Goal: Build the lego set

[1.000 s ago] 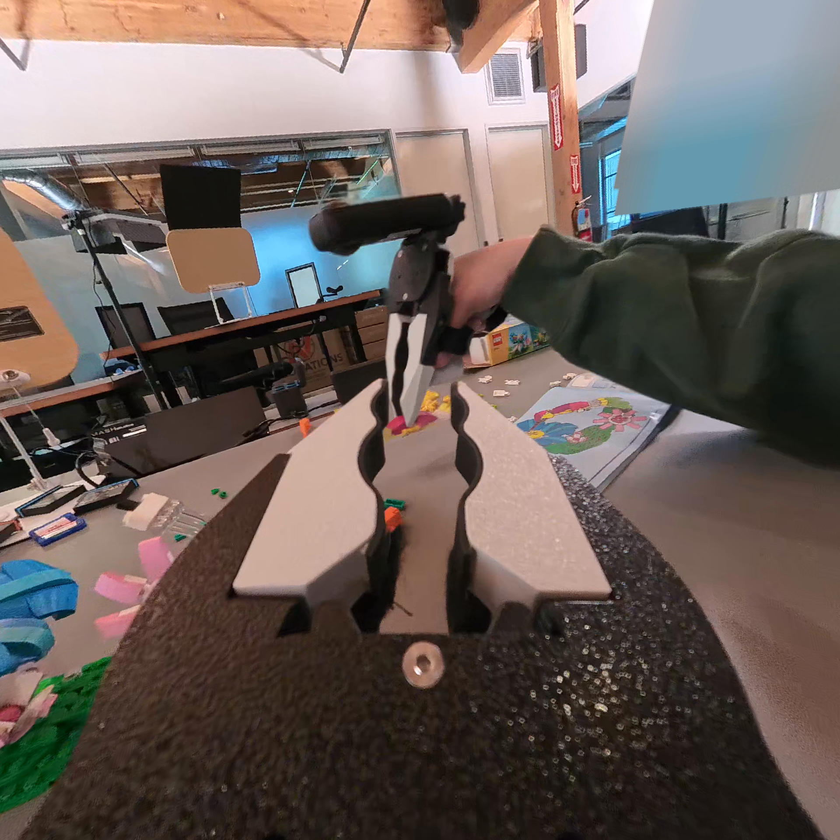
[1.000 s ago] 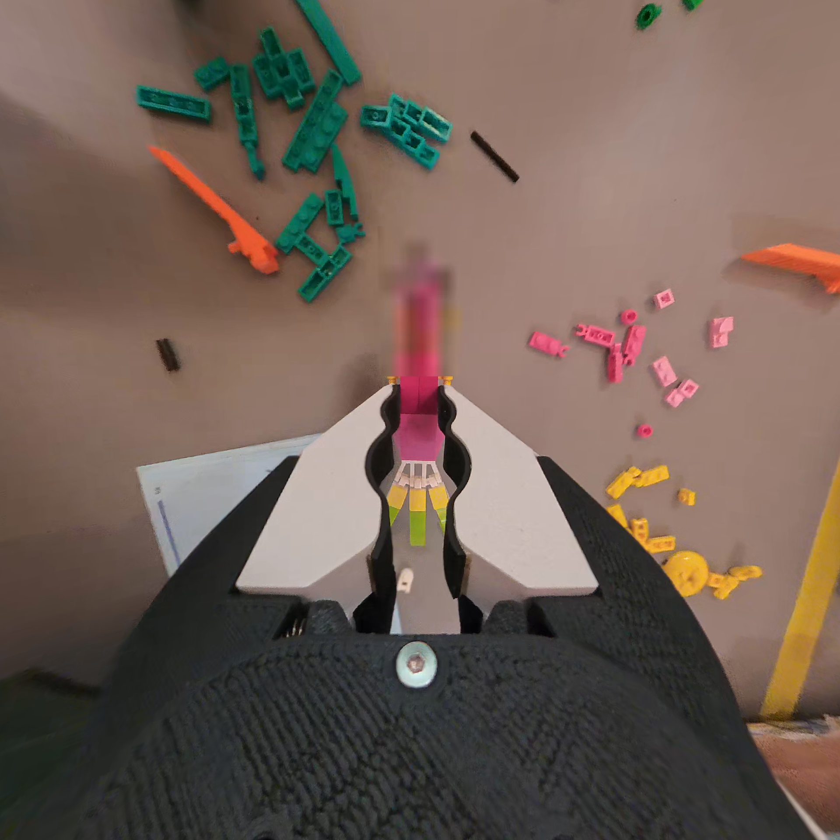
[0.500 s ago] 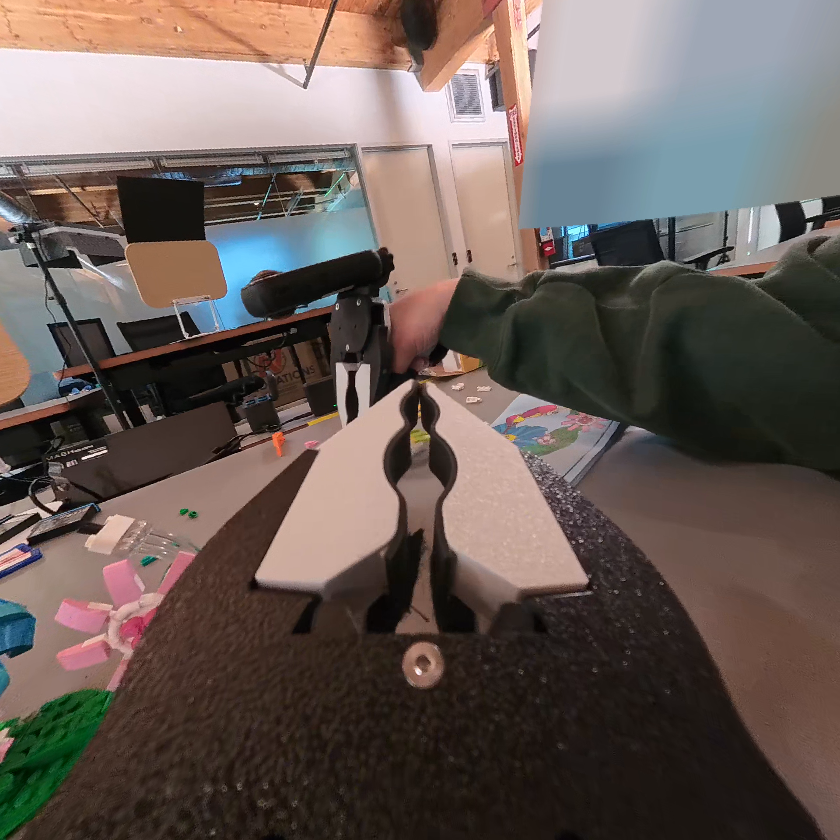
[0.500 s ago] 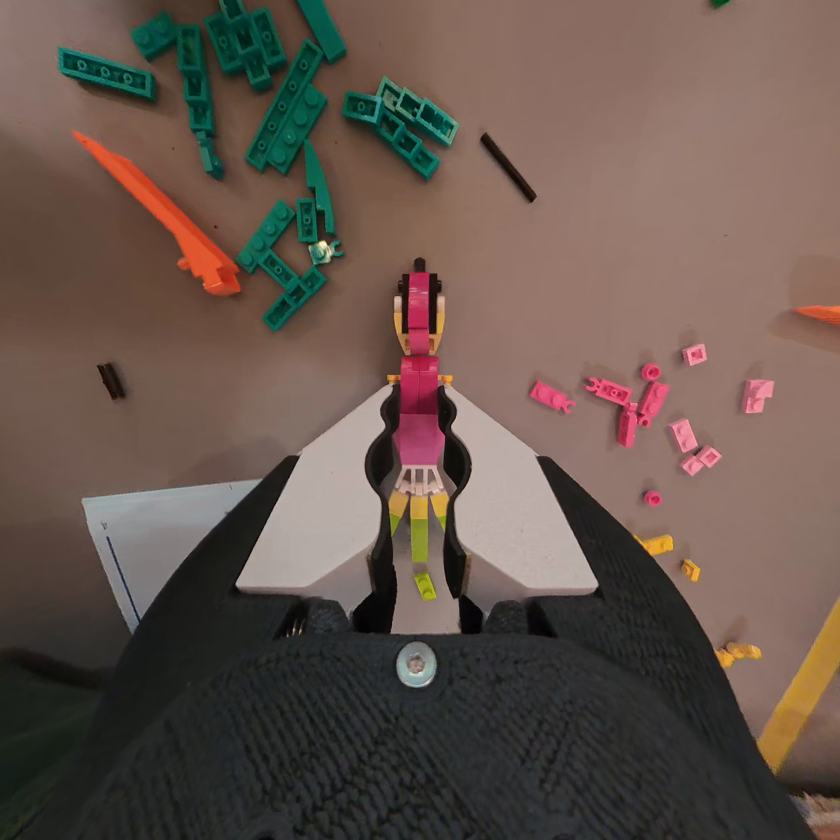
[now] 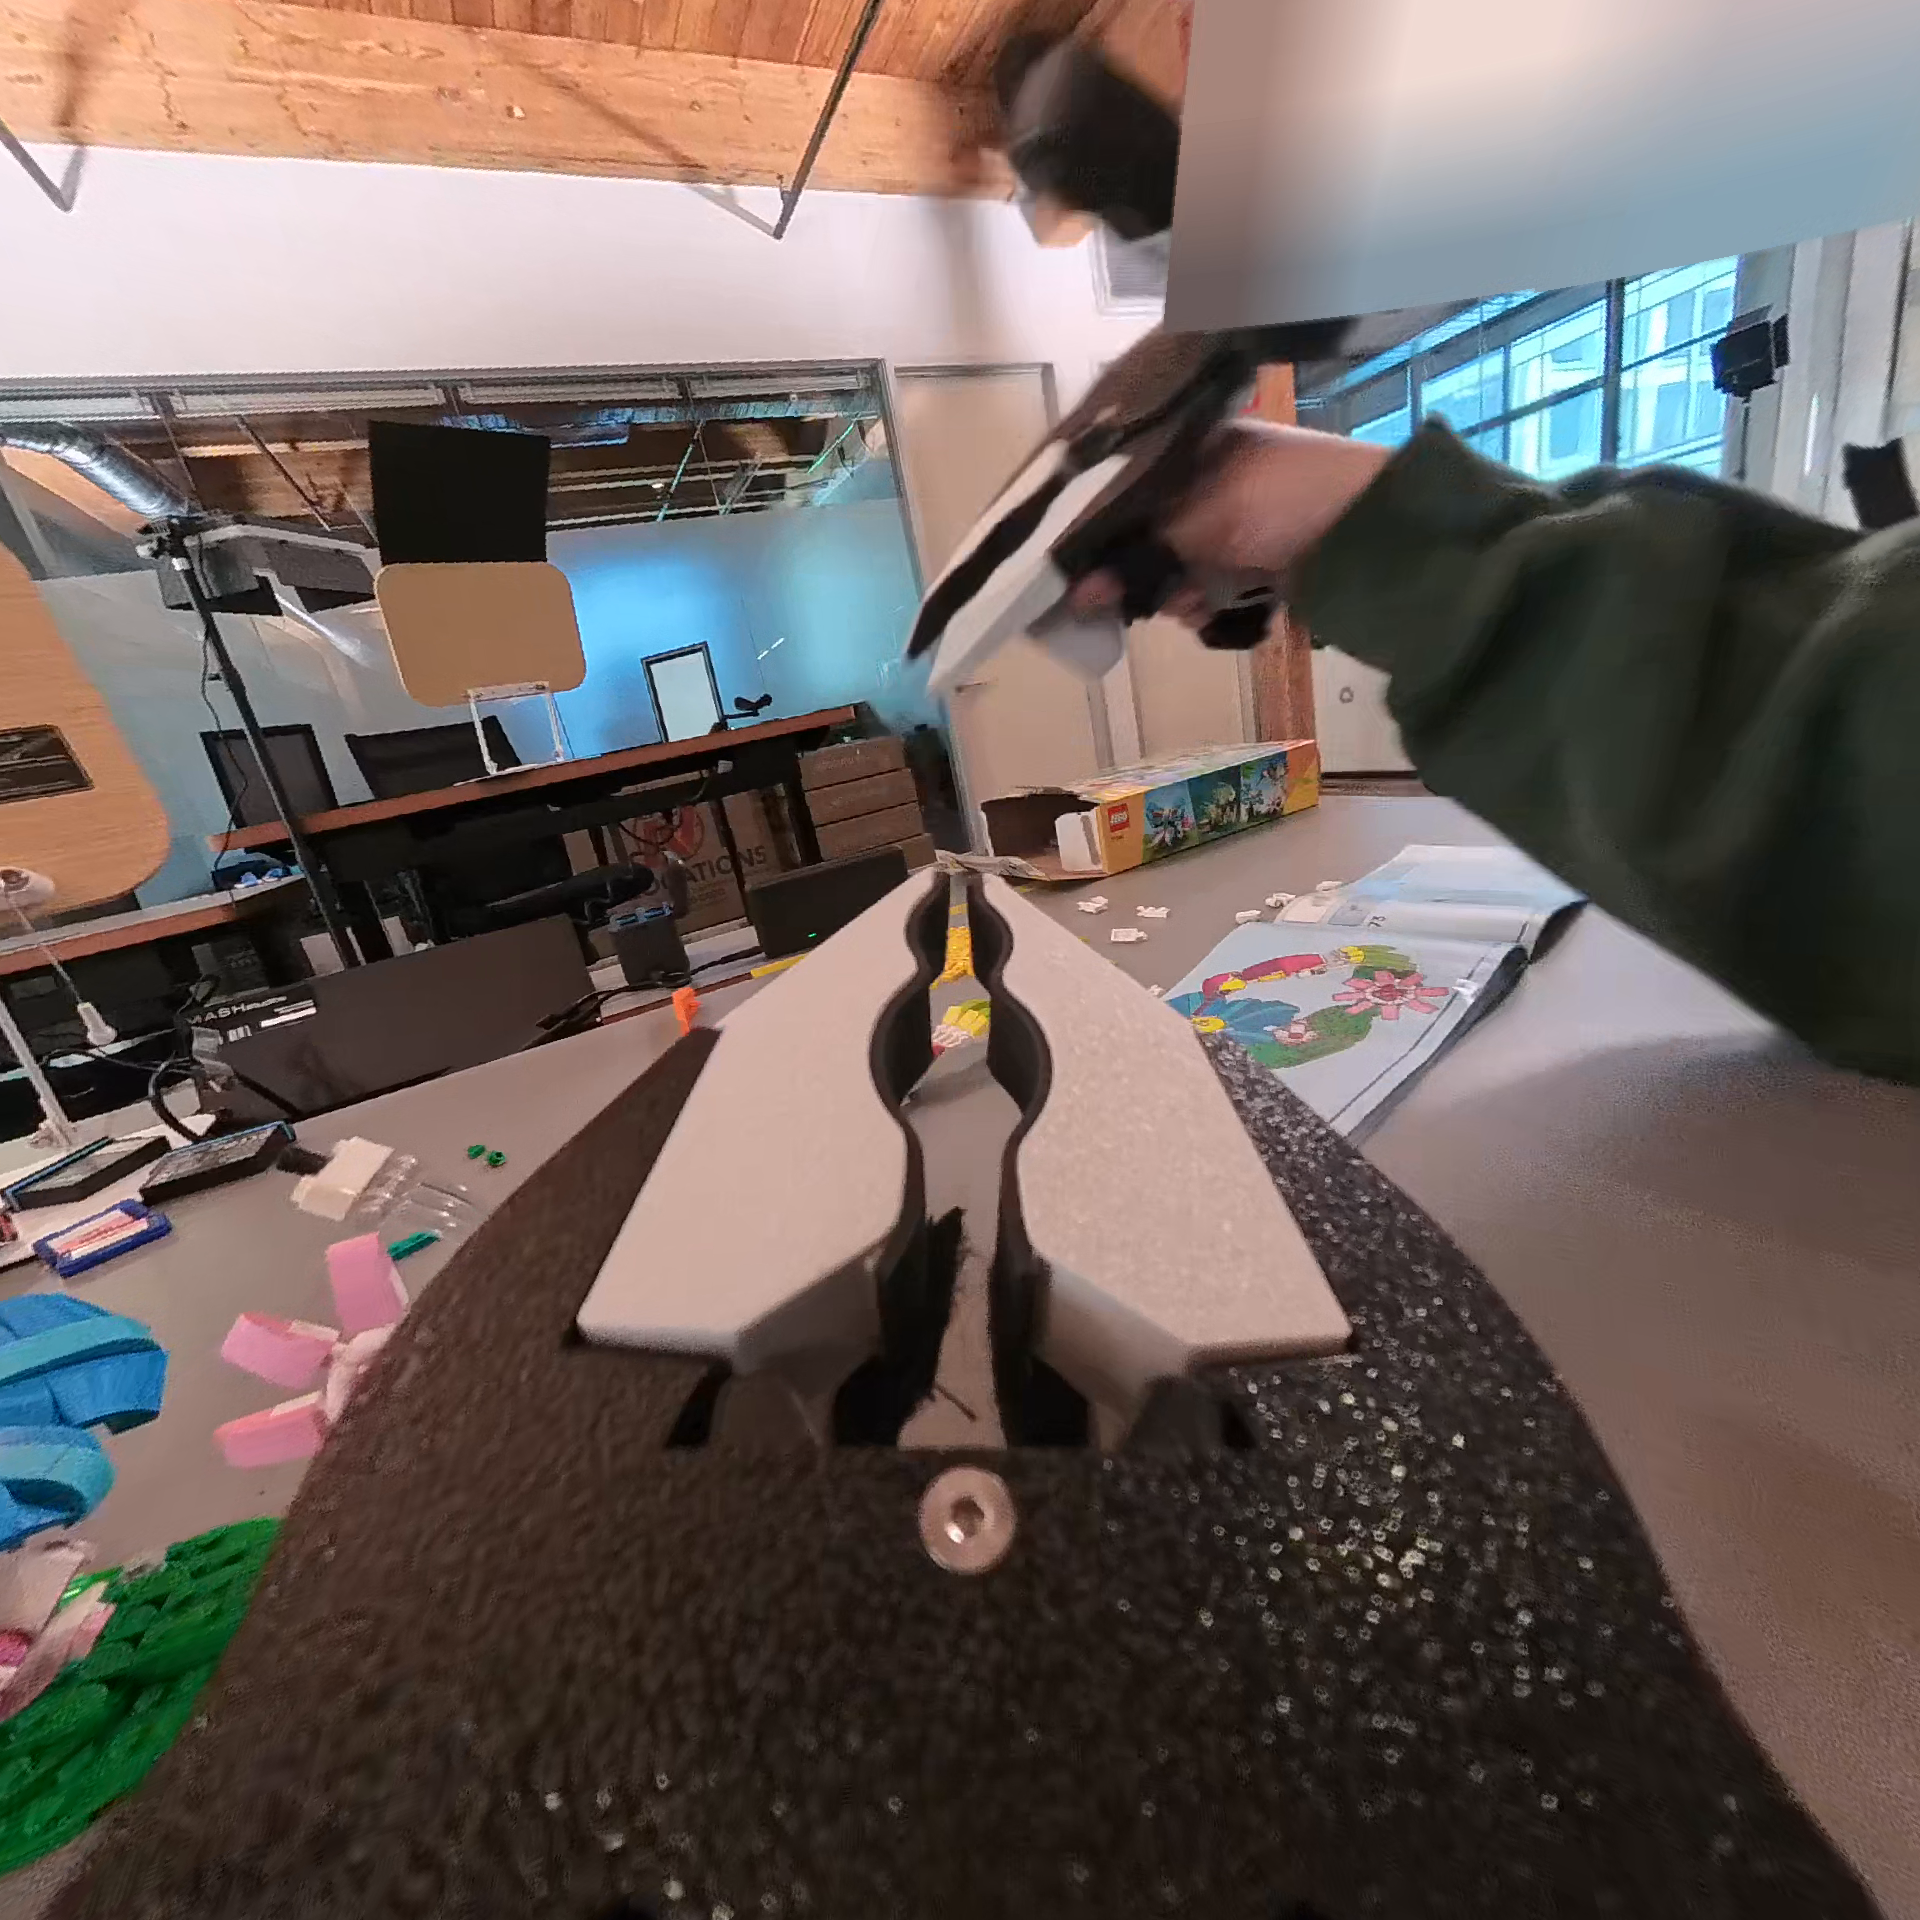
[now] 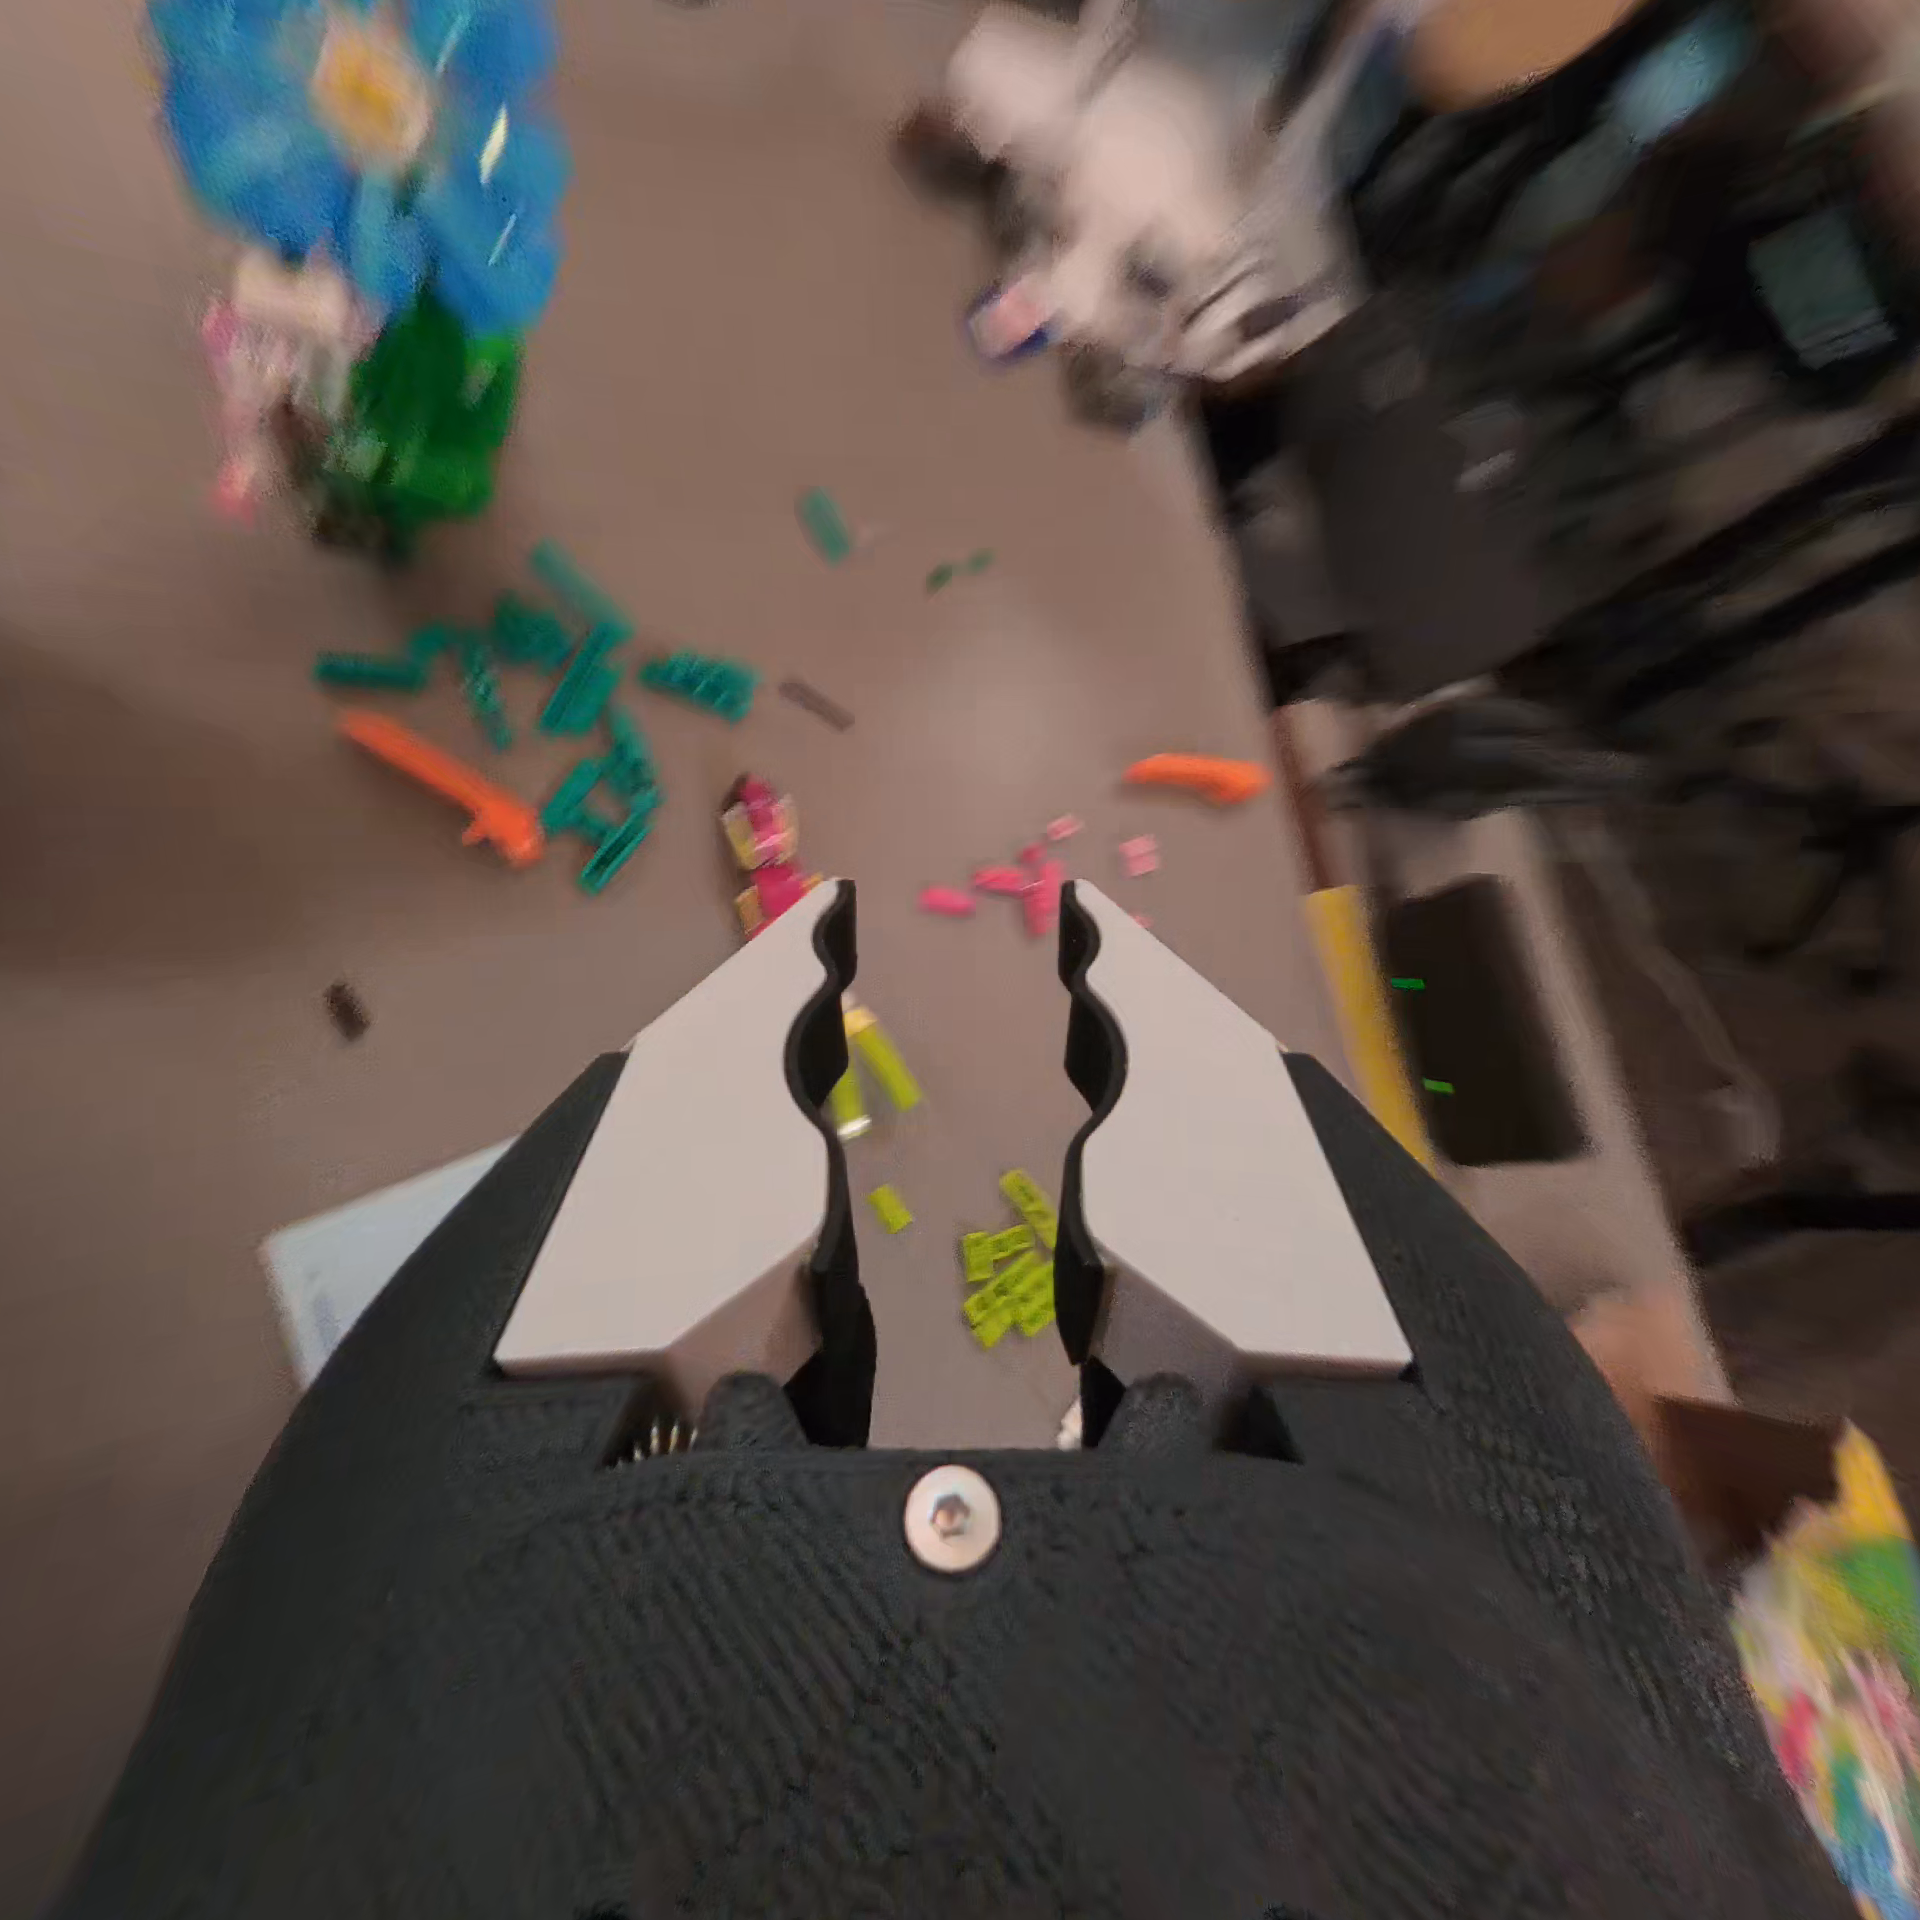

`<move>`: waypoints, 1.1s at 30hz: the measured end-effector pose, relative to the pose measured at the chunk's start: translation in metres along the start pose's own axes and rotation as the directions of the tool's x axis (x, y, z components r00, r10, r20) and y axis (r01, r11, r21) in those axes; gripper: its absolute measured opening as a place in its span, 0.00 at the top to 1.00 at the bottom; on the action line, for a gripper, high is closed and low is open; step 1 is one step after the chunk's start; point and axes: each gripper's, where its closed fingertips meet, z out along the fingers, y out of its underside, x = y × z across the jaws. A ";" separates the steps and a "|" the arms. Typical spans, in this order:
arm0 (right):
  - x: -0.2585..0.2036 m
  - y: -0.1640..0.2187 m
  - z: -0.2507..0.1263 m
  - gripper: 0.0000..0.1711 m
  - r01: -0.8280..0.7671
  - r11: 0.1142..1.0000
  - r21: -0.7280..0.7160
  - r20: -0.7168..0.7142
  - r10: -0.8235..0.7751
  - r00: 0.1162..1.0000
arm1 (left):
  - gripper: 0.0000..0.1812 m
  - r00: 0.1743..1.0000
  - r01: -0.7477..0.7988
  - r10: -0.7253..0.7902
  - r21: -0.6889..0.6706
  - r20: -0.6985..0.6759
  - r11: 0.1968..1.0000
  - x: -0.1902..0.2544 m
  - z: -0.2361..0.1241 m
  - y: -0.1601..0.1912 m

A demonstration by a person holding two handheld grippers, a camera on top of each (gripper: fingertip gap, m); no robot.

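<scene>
Now your right gripper (image 6: pixel 956 904) is spread and raised, having released the pink bird model (image 6: pixel 767 862) onto the surface (image 6: pixel 987 675); your left gripper (image 5: pixel 961 894), pressed together, holds nothing. That sub-build looks parked.

Both tools look alike: the left gripper (image 5: pixel 961 891) has a black, grainy, glitter-flecked body, pale grey wedge-shaped fingers (image 5: pixel 774 1132) with wavy black inner edges, and one silver hex screw (image 5: pixel 968 1523) at the centre. The right gripper (image 6: pixel 956 904) has a ribbed black shell and a matching screw (image 6: pixel 952 1517). The person wears a dark green sleeve (image 5: pixel 1621 727).
</scene>
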 end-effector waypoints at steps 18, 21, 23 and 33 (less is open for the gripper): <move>0.101 0.269 -0.244 0.77 -0.068 0.888 0.455 -0.780 0.434 0.450 | 0.98 0.996 0.008 -0.005 -0.029 0.086 1.000 -0.013 -0.001 0.005; 0.101 0.275 -0.243 0.78 -0.088 0.878 0.470 -0.771 0.457 0.443 | 0.98 0.996 0.027 -0.025 -0.018 0.085 0.999 -0.014 -0.003 0.004; 0.100 0.273 -0.244 0.79 -0.080 0.875 0.478 -0.768 0.460 0.445 | 0.98 0.996 0.037 -0.035 -0.018 0.082 0.999 -0.014 -0.003 0.004; 0.095 0.262 -0.231 0.82 -0.084 0.874 0.478 -0.737 0.451 0.503 | 0.97 0.993 0.051 -0.049 -0.007 0.110 0.999 -0.020 -0.004 0.003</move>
